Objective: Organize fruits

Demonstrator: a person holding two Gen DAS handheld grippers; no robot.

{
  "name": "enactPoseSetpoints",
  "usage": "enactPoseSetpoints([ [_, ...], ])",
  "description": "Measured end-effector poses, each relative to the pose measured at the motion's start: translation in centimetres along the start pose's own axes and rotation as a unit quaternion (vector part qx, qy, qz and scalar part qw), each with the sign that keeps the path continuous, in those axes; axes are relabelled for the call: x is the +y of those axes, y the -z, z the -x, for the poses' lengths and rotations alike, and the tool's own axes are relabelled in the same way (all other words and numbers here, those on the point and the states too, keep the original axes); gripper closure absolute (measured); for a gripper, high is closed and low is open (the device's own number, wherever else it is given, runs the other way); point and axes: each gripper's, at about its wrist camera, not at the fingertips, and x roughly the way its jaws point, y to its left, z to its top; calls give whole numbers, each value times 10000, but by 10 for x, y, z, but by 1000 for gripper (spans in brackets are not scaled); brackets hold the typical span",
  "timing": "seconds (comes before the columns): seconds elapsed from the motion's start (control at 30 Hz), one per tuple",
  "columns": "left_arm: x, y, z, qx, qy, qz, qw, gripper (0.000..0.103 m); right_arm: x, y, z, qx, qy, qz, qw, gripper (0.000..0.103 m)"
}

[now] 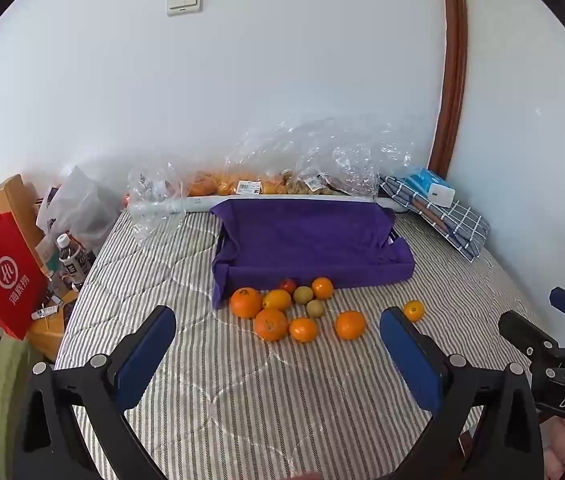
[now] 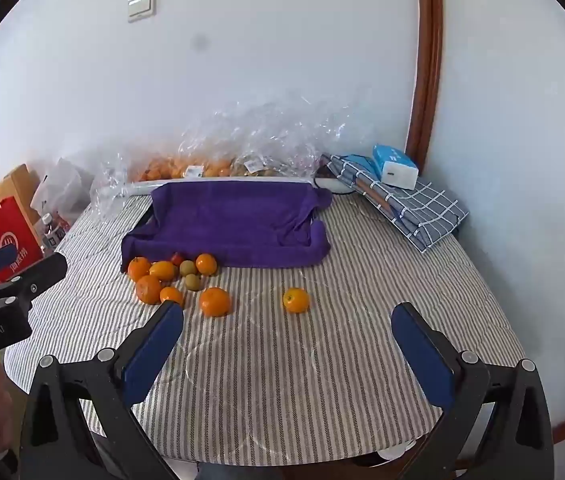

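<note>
Striped bedding covers the bed (image 2: 322,380) that carries everything, set against a white wall. Beyond both tongs, at the far side, lies a purple towel (image 2: 234,224) draped over what seems a shallow tray, its long axis running left to right across the view. Just in front of its left end sits the cluster of fruit (image 1: 282,308): several oranges, two small greenish-brown fruits and one red one, touching or nearly so.

One lone orange (image 2: 296,300) rests apart, to the right of the cluster. It lies straight ahead of the right tongs (image 2: 288,336), almost centred between their pads, and off to the right of the left tongs (image 1: 278,340), near their right pad. So the right hand looks nearer to it. Being round, it has no long axis to speak of; its stem scar faces roughly up and toward the camera.

Both tongs stand wide apart and grip nothing.
</note>
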Motion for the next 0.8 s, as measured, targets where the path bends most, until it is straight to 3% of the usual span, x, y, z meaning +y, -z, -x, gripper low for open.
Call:
enactPoseSetpoints([
  [0.8, 1, -11, 3, -9, 37, 219, 9998, 0, -11, -6, 5, 69, 40, -137, 9999, 0],
])
